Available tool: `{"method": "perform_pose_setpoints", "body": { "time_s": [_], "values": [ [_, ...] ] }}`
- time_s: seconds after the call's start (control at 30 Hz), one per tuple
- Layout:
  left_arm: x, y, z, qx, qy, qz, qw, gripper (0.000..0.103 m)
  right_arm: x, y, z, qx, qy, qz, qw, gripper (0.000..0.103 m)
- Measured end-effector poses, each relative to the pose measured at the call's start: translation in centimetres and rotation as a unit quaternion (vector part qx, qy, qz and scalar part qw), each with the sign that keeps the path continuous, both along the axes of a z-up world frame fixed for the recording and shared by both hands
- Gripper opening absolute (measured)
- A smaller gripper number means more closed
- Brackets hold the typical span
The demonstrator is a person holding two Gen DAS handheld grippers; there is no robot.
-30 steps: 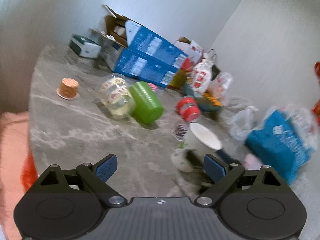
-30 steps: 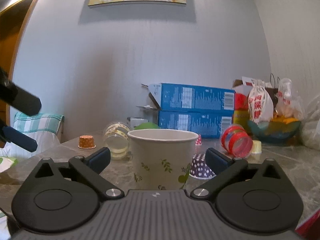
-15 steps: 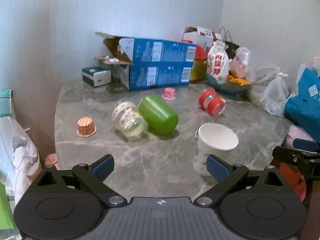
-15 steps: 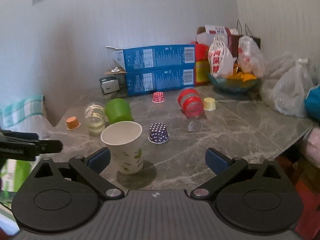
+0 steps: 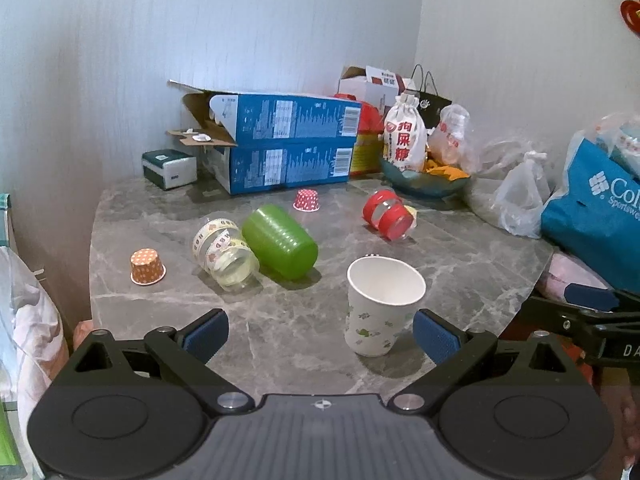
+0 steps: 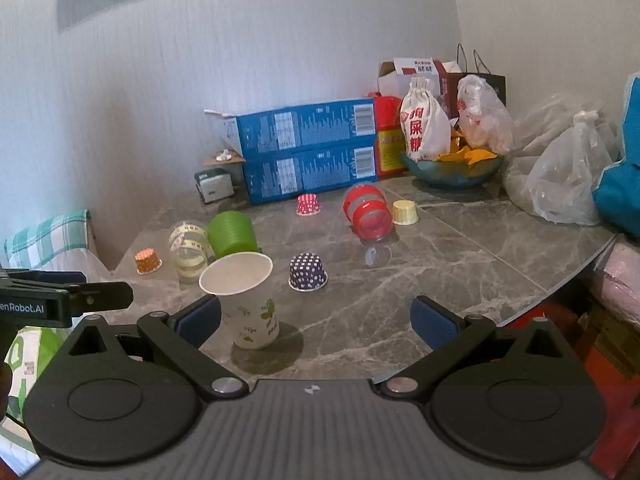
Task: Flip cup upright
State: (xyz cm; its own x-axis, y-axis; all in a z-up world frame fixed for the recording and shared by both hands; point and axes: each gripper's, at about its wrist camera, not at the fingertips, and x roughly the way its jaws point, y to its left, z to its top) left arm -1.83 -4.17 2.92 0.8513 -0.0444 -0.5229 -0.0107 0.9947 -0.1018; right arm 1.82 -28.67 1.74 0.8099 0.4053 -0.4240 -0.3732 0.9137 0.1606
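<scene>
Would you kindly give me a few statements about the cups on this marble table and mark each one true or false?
1. The white paper cup stands upright with its mouth up. True.
2. The green cup stands upright. False: it lies on its side, beside the clear jar.
3. The right gripper is clamped on the paper cup. False: its jaws are wide apart and hold nothing.
4. The left gripper is open and empty. True.
5. The purple dotted cup sits mouth down. True.
</scene>
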Motion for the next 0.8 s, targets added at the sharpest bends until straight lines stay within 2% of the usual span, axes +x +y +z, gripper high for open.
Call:
{"method": "perform_pose_setpoints", "body": {
  "time_s": [0.8],
  "values": [
    [-1.3,-0.2,0.6,-0.007,-0.002,0.003,1.0,0.1,-1.3,-0.2,0.9,-0.003,-0.019,0.015,1.0,0.102]
  ]
}}
